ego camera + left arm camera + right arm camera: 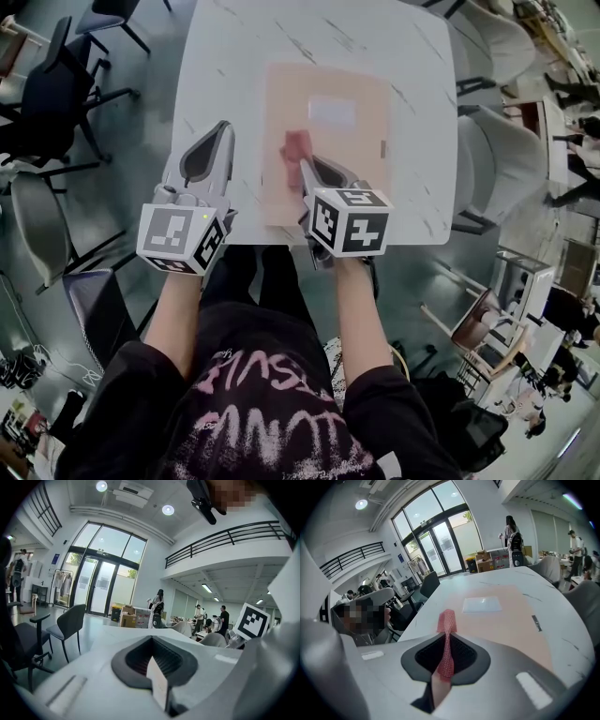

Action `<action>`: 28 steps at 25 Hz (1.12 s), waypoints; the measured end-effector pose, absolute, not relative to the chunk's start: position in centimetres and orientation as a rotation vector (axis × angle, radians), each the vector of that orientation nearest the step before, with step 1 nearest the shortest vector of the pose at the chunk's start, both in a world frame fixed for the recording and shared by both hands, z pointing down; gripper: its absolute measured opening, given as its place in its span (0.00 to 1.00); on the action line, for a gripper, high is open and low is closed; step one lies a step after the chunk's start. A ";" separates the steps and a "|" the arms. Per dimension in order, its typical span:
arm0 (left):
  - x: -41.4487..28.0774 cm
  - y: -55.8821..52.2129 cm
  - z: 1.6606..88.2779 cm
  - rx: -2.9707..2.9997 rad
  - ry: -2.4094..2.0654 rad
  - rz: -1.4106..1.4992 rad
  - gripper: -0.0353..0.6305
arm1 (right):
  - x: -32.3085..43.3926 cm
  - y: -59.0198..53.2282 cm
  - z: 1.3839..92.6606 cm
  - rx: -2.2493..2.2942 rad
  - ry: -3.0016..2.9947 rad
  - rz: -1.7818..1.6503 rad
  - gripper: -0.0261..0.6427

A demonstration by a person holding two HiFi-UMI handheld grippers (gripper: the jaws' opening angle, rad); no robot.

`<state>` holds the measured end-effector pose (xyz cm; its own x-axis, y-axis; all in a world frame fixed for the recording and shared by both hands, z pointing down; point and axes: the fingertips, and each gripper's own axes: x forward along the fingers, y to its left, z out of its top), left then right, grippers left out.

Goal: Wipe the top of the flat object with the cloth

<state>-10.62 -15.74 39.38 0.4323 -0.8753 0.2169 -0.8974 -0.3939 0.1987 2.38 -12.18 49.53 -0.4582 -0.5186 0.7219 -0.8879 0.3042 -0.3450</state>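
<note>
pink cloth (pixel 296 147) clamped in right gripper (pixel 306 171), over peach flat object (pixel 349 164)

Right tool (pixel 304 167) apparently pinches pink cloth (pixel 295 148) on tan board (pixel 349 164).

In the head view, the left forearm (pixel 176 323) and the right forearm (pixel 361 319) reach up side by side from the bottom centre, both bare. The left gripper (pixel 218 141) has its jaws pressed together. The right gripper (pixel 306 169), just right of it, pinches a pink cloth (pixel 295 148) between closed jaws.
</note>
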 end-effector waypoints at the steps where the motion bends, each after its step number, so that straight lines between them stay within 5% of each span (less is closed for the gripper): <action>1: -10.6 -15.7 39.4 2.406 -1.531 0.112 0.05 | 2.7 -12.1 49.6 1.256 -2.089 1.019 0.11; 28: -5.8 -16.0 39.5 2.476 -1.428 0.148 0.05 | 13.5 -10.9 50.6 1.494 -1.927 1.066 0.11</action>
